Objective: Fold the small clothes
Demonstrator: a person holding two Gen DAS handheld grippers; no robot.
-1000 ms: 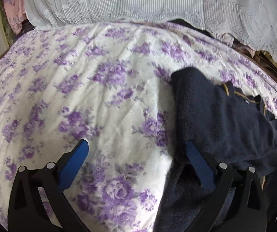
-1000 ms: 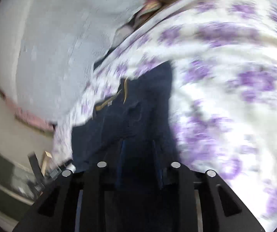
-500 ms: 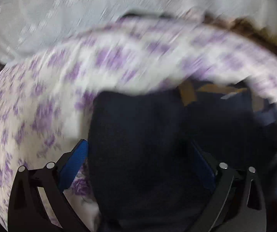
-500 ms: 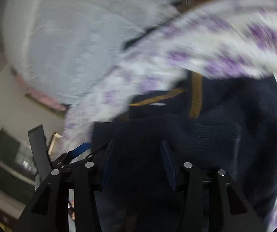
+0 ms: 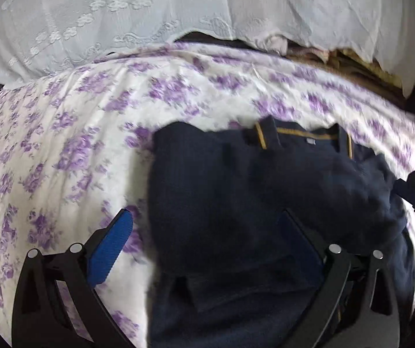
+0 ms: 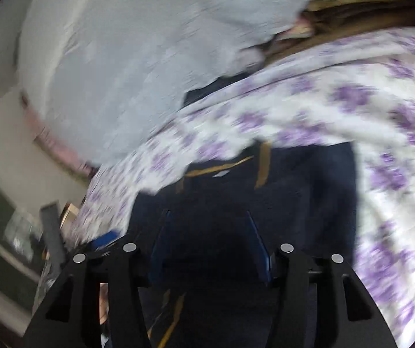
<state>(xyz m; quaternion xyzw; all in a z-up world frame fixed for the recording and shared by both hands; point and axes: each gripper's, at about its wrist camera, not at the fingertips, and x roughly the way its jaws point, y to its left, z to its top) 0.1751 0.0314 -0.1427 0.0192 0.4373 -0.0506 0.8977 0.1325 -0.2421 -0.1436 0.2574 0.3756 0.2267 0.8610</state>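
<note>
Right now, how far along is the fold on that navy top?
Partly done: the navy top lies on the floral sheet with one side already folded over. In hand: nothing is gripped; left gripper and right gripper are both open over the cloth. Left: remaining folds, probably bottom-to-collar.

A bedroom: floral bedspread (image 5: pixel 71 133); lace-trimmed white cover (image 5: pixel 120 17) (pillow end).

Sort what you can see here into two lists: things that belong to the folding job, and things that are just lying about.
Belongs to the job:
navy top
left gripper, open
right gripper, open
floral bedspread, the folding surface

Just lying about:
white lace cloth
brown bedding
</note>
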